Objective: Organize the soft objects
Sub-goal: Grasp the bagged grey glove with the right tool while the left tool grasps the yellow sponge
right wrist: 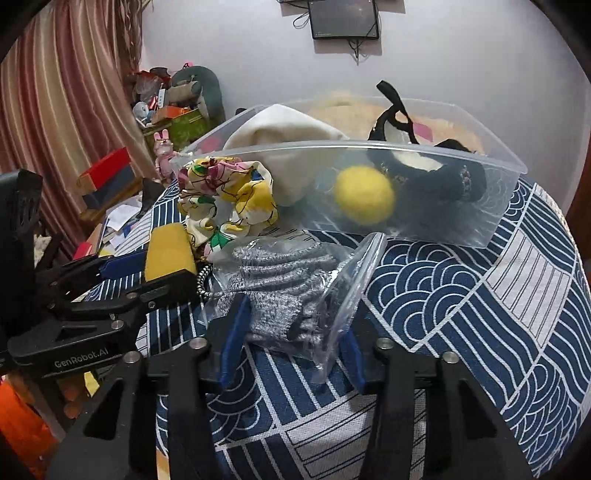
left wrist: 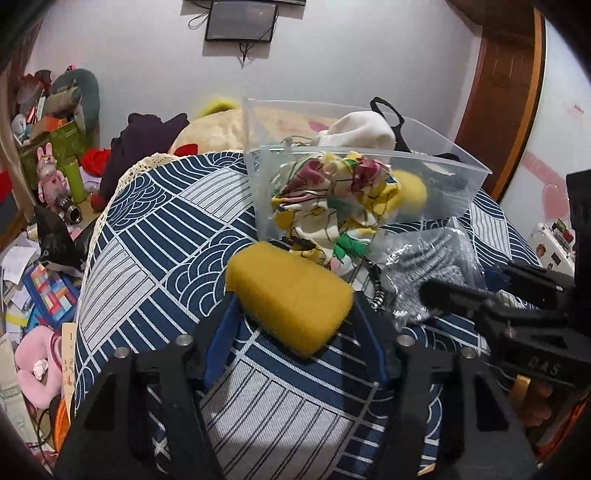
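Note:
My left gripper [left wrist: 295,306] is shut on a yellow sponge [left wrist: 288,295] just above the blue patterned cloth; it also shows in the right wrist view [right wrist: 168,254]. My right gripper [right wrist: 295,321] is shut on a clear bag of grey knit gloves [right wrist: 280,291], which also shows in the left wrist view [left wrist: 428,266]. A floral cloth [right wrist: 225,199] lies against the clear plastic bin [right wrist: 491,221]. In the bin are a white cloth [right wrist: 288,147], a yellow ball [right wrist: 364,199] and a black item [right wrist: 436,177].
The blue and white patterned cloth [right wrist: 461,295] covers the rounded surface. Cluttered toys and boxes [left wrist: 48,166] lie at the left, lower down. A striped curtain [right wrist: 55,110] hangs at the left. A monitor [left wrist: 240,18] is on the wall.

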`<state>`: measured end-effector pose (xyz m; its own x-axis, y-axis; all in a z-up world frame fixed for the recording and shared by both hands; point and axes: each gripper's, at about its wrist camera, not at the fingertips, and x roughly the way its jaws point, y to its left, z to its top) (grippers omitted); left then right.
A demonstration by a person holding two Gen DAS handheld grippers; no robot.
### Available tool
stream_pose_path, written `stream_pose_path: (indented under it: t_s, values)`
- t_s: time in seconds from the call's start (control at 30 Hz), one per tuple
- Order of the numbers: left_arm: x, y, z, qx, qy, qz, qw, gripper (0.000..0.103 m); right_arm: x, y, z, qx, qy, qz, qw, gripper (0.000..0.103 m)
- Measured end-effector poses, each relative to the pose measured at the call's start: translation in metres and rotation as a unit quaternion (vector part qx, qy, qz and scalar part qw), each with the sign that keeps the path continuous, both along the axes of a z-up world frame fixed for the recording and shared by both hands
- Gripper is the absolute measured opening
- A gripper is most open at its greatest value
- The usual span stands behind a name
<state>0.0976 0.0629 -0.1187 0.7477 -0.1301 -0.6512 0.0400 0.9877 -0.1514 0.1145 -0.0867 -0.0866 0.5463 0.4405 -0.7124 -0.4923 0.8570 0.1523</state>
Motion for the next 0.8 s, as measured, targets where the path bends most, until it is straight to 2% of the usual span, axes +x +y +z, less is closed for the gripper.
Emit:
stream_pose_path:
  t_s: [0.1,0.27,0.53,0.8]
  values:
    - [-0.004,0.001,0.002,-0.005,0.001,-0.003,1.0,0.048,0.0,-0.006,0.002,0.005,-0.002,-0.002,1.0,0.03]
    - [-0.01,0.005,0.006,-0.012,0.001,-0.002,0.9999,0.042,-0.002,-0.021,0.009,0.014,-0.011,-0.019,1.0,0.027]
    - [-0.024,0.011,0.022,-0.012,-0.025,0.009,0.9996,0.04,-0.003,-0.04,0.024,0.03,-0.032,-0.053,0.998,0.027]
    - [-0.027,0.007,0.061,-0.012,-0.08,-0.001,0.9967,0.04,-0.005,-0.054,0.051,0.038,-0.069,-0.075,0.994,0.027]
